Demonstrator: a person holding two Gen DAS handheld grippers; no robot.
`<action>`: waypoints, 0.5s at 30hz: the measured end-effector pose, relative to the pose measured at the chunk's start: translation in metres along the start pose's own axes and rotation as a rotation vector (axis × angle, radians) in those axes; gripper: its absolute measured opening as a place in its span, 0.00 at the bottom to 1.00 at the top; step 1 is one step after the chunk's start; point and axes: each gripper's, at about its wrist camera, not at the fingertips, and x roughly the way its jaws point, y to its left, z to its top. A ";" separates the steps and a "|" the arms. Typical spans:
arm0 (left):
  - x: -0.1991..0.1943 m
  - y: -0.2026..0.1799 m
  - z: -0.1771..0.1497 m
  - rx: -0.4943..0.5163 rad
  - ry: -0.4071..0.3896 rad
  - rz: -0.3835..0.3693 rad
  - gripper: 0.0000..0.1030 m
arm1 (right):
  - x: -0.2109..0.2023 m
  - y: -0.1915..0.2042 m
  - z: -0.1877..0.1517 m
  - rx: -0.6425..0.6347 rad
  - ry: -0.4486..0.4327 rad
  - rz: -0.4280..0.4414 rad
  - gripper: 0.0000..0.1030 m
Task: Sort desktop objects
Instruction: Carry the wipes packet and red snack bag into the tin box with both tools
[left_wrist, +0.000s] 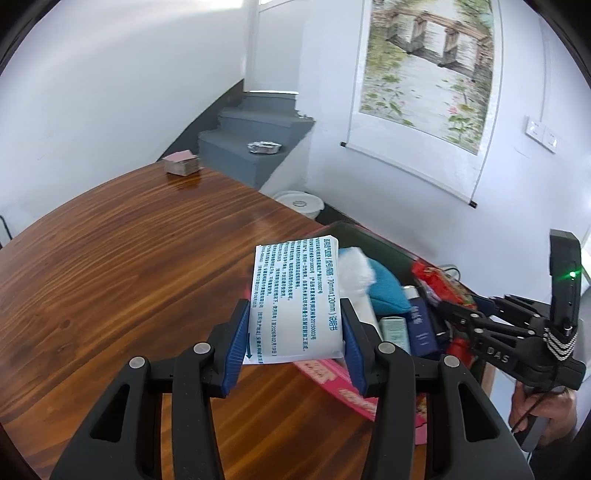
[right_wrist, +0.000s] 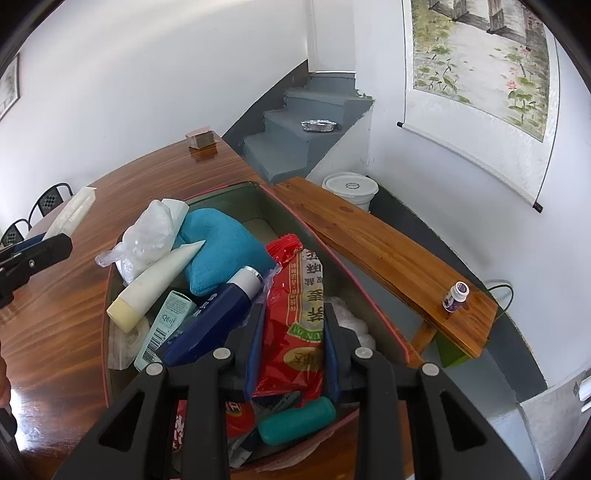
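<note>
White walls, grey steps (right_wrist: 295, 136) and a hanging scroll painting (left_wrist: 424, 74) sit behind a wooden table (left_wrist: 129, 258). At the table's right end is a bin (right_wrist: 229, 199) w/ mixed stuff: blue cloth (right_wrist: 218, 240), cream tube (right_wrist: 155, 280), navy bottle (right_wrist: 218, 314). Left gripper (left_wrist: 295, 332) pinches a white printed packet (left_wrist: 295, 295) by its near end, held up beside the bin, prob so it can go in or be sorted apart. Right gripper (right_wrist: 293, 339) is over the bin, pads pressed on a red snack bag (right_wrist: 291, 325), prob to lift or seat it.
</note>
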 end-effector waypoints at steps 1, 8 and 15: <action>0.002 -0.003 0.000 0.000 0.005 -0.016 0.48 | 0.000 -0.001 0.000 -0.003 -0.004 0.001 0.33; 0.014 -0.030 0.002 0.026 0.022 -0.096 0.48 | -0.008 -0.007 -0.004 -0.002 -0.053 0.038 0.33; 0.040 -0.057 0.003 0.058 0.057 -0.140 0.49 | 0.001 -0.009 -0.004 -0.010 -0.051 0.038 0.35</action>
